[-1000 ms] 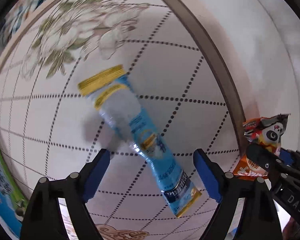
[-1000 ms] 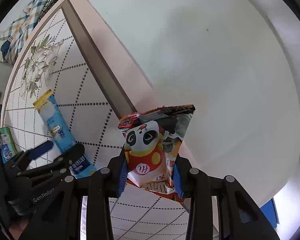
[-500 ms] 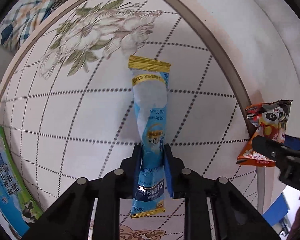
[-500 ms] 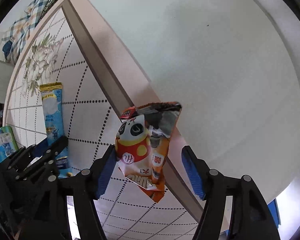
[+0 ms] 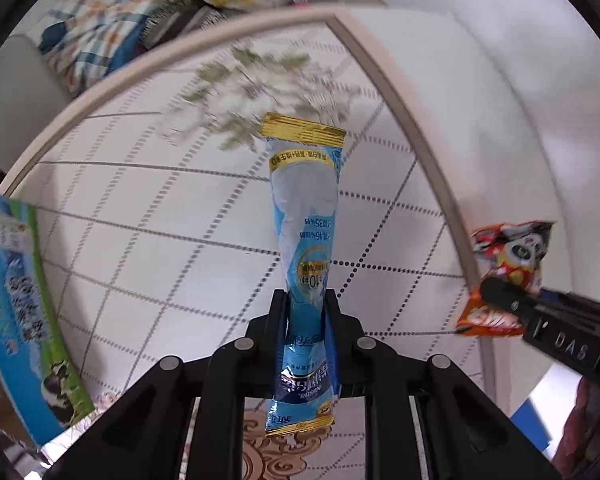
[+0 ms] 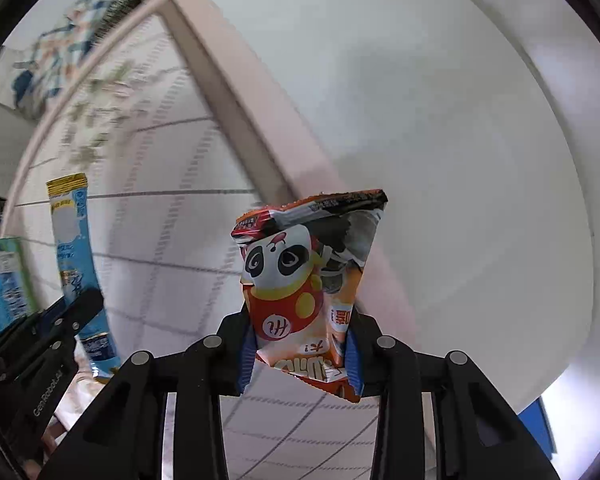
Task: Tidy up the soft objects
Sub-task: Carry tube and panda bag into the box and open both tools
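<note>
My left gripper (image 5: pixel 306 308) is shut on a long blue sachet with gold ends (image 5: pixel 304 208) and holds it lifted off the patterned table (image 5: pixel 160 240). My right gripper (image 6: pixel 298 344) is shut on an orange panda snack packet (image 6: pixel 300 280), held up above the table's right edge. The sachet also shows in the right wrist view (image 6: pixel 74 256), with the left gripper (image 6: pixel 72 308) on it. The panda packet shows at the right of the left wrist view (image 5: pixel 508 264), with the right gripper (image 5: pixel 500 292) on it.
A blue and green milk carton (image 5: pixel 16 300) lies at the table's left side. A plaid cloth (image 5: pixel 100 28) and other items sit beyond the far edge. A brown trim strip (image 5: pixel 420 152) borders the table on the right, with pale floor (image 6: pixel 440 120) beyond.
The left gripper shut on the sachet and lifted it upright. The right gripper, open half a second ago, has shut on the panda packet again and raised it.
</note>
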